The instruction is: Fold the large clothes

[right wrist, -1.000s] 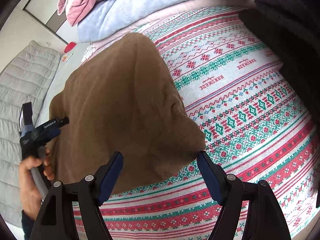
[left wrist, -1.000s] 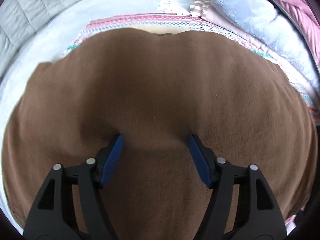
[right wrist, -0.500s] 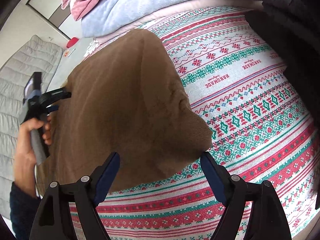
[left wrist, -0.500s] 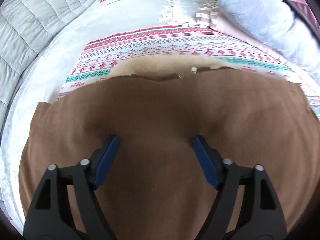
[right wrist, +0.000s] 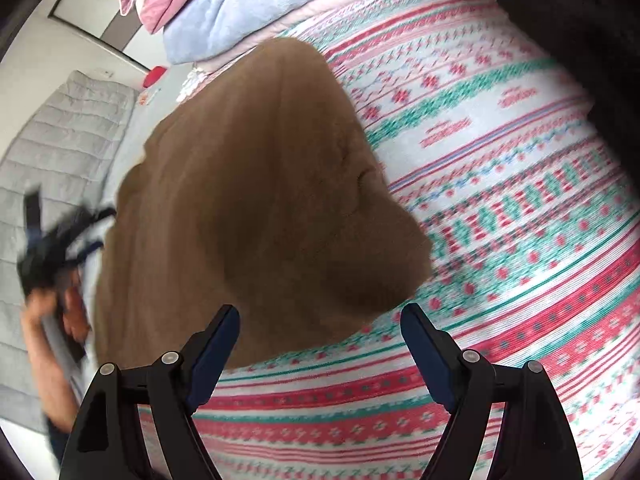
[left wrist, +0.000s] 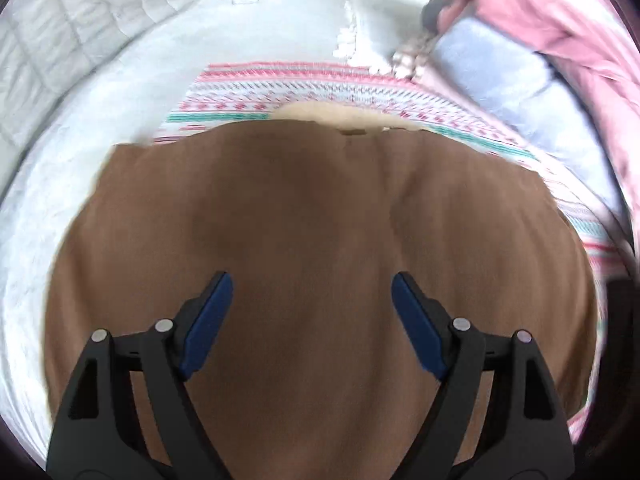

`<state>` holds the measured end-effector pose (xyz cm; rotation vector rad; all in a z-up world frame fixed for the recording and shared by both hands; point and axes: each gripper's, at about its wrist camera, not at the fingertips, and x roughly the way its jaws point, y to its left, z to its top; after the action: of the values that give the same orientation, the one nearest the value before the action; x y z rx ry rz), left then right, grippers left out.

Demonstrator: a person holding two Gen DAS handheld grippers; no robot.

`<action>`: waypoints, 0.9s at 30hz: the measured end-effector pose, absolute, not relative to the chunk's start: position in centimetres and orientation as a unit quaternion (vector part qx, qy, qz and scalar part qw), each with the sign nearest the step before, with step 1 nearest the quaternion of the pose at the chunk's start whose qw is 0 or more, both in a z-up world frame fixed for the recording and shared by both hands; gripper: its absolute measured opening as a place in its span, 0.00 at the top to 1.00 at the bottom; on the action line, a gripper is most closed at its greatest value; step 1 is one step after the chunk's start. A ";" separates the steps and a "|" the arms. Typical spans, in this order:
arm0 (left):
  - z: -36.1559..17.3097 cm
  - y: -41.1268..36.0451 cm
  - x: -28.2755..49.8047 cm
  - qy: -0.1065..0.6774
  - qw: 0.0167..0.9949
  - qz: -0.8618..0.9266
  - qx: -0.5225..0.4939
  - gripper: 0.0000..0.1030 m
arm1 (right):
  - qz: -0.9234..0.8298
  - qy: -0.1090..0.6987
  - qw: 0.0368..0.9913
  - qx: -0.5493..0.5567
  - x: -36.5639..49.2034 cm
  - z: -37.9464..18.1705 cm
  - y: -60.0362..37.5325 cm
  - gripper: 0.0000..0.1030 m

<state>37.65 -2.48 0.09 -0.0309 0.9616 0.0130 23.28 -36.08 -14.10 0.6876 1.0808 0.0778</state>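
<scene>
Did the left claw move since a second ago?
Yes. The left claw has pulled back and up: more of the patterned blanket and a cream lining edge now show beyond the brown garment. Its jaws have just been opening, gripping nothing.

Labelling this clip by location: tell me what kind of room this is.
Likely a bedroom: a brown garment spread on a patterned blanket, a padded grey headboard alongside, and folded fleece bedding piled at the edge.

1. Left gripper (left wrist: 312, 300) angles downward, jaws spread wide after just opening, nothing pinched; a blurred hand (right wrist: 52, 312) grips its handle.
2. Right gripper (right wrist: 320, 332) angles downward, jaws wide after opening, empty.
</scene>
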 end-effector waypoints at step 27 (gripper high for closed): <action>-7.0 -5.0 24.3 0.468 0.882 -0.047 0.031 0.18 | -0.001 0.442 0.793 0.419 25.3 -16.0 -33.9 0.07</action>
<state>24.32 -5.00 -6.96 0.0650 0.9750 -0.0989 25.27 -33.91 -16.03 0.9005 0.9512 -0.0015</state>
